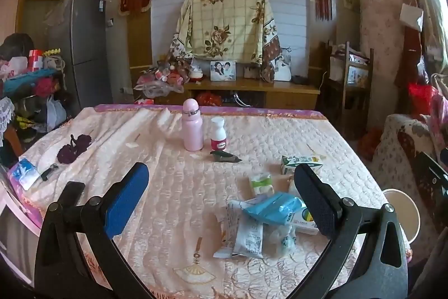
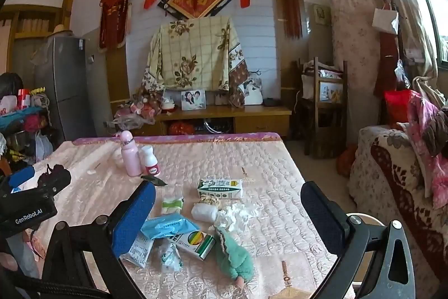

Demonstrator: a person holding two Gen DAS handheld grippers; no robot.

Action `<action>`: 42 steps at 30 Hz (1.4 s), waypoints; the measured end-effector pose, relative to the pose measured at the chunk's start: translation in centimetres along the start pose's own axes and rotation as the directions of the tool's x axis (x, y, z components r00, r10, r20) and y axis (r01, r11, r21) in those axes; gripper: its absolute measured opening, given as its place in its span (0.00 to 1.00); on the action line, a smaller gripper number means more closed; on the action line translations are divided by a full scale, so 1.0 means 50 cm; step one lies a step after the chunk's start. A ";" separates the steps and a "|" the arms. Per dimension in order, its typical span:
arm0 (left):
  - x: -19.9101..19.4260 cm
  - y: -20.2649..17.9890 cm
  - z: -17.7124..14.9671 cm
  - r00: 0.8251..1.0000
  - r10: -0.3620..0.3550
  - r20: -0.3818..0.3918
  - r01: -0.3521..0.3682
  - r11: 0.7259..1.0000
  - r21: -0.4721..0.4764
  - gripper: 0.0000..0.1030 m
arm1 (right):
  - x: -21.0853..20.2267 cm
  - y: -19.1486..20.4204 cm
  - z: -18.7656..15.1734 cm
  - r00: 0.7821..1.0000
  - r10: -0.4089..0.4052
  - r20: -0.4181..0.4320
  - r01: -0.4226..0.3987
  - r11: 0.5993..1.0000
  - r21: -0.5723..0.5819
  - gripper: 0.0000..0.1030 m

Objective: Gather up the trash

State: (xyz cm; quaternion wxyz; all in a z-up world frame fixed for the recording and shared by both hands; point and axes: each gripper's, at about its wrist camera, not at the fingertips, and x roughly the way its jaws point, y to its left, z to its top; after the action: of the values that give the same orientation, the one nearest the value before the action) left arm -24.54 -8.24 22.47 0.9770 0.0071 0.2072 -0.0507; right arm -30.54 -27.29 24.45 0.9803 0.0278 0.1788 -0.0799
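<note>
Two bottles (image 1: pixel 193 128) | one milk carton (image 2: pixel 219 188) | one bucket (image 1: pixel 403 212) | both grippers' jaws apart, empty

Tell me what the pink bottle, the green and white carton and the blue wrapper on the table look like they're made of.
Pink bottle: probably painted metal or hard plastic, smooth with a soft sheen, and a metal-looking ring at the neck.
Green and white carton: printed paperboard, with crisp folded edges and flat faces.
Blue wrapper: thin plastic film, crumpled and slightly glossy.
</note>
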 end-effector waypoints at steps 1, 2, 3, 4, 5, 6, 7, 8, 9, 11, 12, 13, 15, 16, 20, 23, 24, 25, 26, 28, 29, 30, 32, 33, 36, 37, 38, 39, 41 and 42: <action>-0.002 -0.001 0.001 1.000 -0.002 0.000 0.002 1.000 0.000 1.00 | -0.005 -0.003 0.001 1.000 -0.003 0.005 0.003 1.000 0.003 1.00; -0.002 -0.002 0.001 1.000 -0.005 -0.001 0.005 1.000 0.001 1.00 | -0.009 -0.005 0.002 1.000 -0.006 0.007 0.006 1.000 0.004 1.00; -0.003 -0.005 0.002 1.000 -0.007 -0.001 0.007 1.000 0.003 1.00 | -0.013 -0.006 0.002 1.000 -0.011 0.009 0.011 1.000 0.003 1.00; -0.004 -0.007 0.001 1.000 -0.009 -0.001 0.009 1.000 0.005 1.00 | -0.018 -0.008 0.002 1.000 -0.014 0.010 0.014 1.000 0.004 1.00; -0.005 -0.009 0.001 1.000 -0.012 0.000 0.012 1.000 0.005 1.00 | -0.008 -0.010 0.001 1.000 -0.016 0.020 0.016 1.000 0.001 1.00; -0.007 -0.010 0.000 1.000 -0.014 0.001 0.014 1.000 0.005 1.00 | -0.019 -0.015 0.008 1.000 -0.013 0.018 0.013 1.000 0.006 1.00; -0.008 -0.011 0.000 1.000 -0.017 0.003 0.017 1.000 0.004 1.00 | -0.021 -0.014 0.009 1.000 -0.015 0.016 0.015 1.000 0.009 1.00; -0.008 -0.013 0.000 1.000 -0.019 0.004 0.019 1.000 0.004 1.00 | -0.013 -0.017 0.004 1.000 -0.024 0.007 0.023 1.000 0.014 1.00; -0.009 -0.013 0.000 1.000 -0.019 0.005 0.019 1.000 0.004 1.00 | -0.015 -0.019 0.005 1.000 -0.026 0.007 0.026 1.000 0.015 1.00; -0.009 -0.016 -0.002 1.000 -0.022 0.007 0.022 1.000 0.007 1.00 | -0.016 -0.025 0.001 0.999 -0.032 0.009 0.032 0.999 0.023 1.00; -0.009 -0.017 -0.002 1.000 -0.022 0.006 0.022 1.000 0.008 1.00 | -0.018 -0.027 0.000 0.999 -0.033 0.009 0.033 0.999 0.026 1.00; -0.008 -0.018 -0.002 1.000 -0.023 0.005 0.023 1.000 0.009 1.00 | -0.019 -0.030 0.001 0.999 -0.034 0.010 0.034 0.999 0.026 1.00; -0.006 -0.018 -0.003 1.000 -0.026 0.002 0.026 1.000 0.010 1.00 | -0.018 -0.028 0.001 0.999 -0.036 0.006 0.036 0.999 0.027 1.00; -0.006 -0.019 -0.003 1.000 -0.028 0.001 0.028 1.000 0.010 1.00 | -0.019 -0.030 0.001 0.999 -0.035 0.015 0.035 0.999 0.028 1.00; -0.007 -0.020 -0.003 1.000 -0.029 0.002 0.028 1.000 0.010 1.00 | -0.021 -0.035 0.003 0.999 -0.033 0.001 0.033 0.999 0.023 1.00; -0.007 -0.019 -0.003 1.000 -0.031 0.001 0.031 0.999 0.009 1.00 | -0.022 -0.031 0.003 0.999 -0.037 -0.009 0.037 0.999 0.007 1.00; -0.008 -0.021 -0.004 1.000 -0.031 0.000 0.031 0.999 0.011 1.00 | -0.020 -0.032 0.005 0.999 -0.035 -0.011 0.035 0.999 0.014 1.00; -0.008 -0.021 -0.004 1.000 -0.030 0.001 0.030 0.999 0.011 1.00 | -0.020 -0.032 0.005 0.999 -0.035 -0.014 0.035 0.999 0.015 1.00; -0.008 -0.021 -0.005 1.000 -0.030 0.001 0.030 1.000 0.011 1.00 | -0.016 -0.033 0.006 0.999 -0.030 -0.018 0.031 0.999 0.027 1.00; -0.008 -0.023 -0.006 1.000 -0.030 -0.002 0.030 0.999 0.012 1.00 | -0.014 -0.036 0.005 0.999 -0.025 -0.022 0.026 0.999 0.043 1.00; -0.009 -0.024 -0.008 1.000 -0.031 -0.002 0.031 0.999 0.012 1.00 | -0.013 -0.036 0.003 1.000 -0.026 -0.018 0.027 0.999 0.042 1.00; -0.009 -0.024 -0.008 1.000 -0.029 -0.002 0.029 1.000 0.013 1.00 | -0.013 -0.036 0.003 0.999 -0.025 -0.019 0.026 0.999 0.042 1.00; -0.009 -0.024 -0.008 1.000 -0.031 -0.003 0.031 0.999 0.013 1.00 | -0.012 -0.037 0.004 0.999 -0.021 -0.032 0.023 0.998 0.050 1.00; -0.009 -0.024 -0.008 0.999 -0.033 -0.006 0.033 0.999 0.013 1.00 | -0.011 -0.037 0.003 0.999 -0.022 -0.032 0.024 0.999 0.046 1.00; -0.004 -0.027 -0.011 0.999 -0.034 -0.015 0.035 0.999 0.015 1.00 | -0.009 -0.034 0.000 0.999 -0.034 -0.031 0.034 0.999 0.018 1.00; -0.003 -0.027 -0.012 0.999 -0.035 -0.018 0.035 0.999 0.015 1.00 | -0.009 -0.034 -0.001 0.999 -0.035 -0.029 0.035 0.999 0.010 1.00; -0.001 -0.027 -0.014 0.999 -0.035 -0.020 0.036 0.999 0.015 1.00 | -0.009 -0.033 -0.002 0.999 -0.036 -0.031 0.036 0.999 0.008 1.00; 0.000 -0.028 -0.013 0.999 -0.034 -0.020 0.035 0.999 0.015 1.00 | -0.009 -0.033 -0.003 0.999 -0.034 -0.026 0.034 0.999 0.012 1.00; 0.000 -0.027 -0.013 0.999 -0.035 -0.021 0.035 0.999 0.016 1.00 | -0.008 -0.033 -0.003 0.999 -0.037 -0.030 0.037 0.999 0.008 1.00; 0.002 -0.027 -0.015 0.999 -0.036 -0.024 0.036 0.999 0.016 1.00 | -0.007 -0.033 -0.001 0.998 -0.040 -0.043 0.040 0.999 0.002 1.00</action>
State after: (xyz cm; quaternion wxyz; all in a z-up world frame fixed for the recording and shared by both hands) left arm -24.90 -9.58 21.77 0.9733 0.0121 0.2184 -0.0699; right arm -31.18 -28.85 24.48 0.9744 0.0271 0.2002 -0.0991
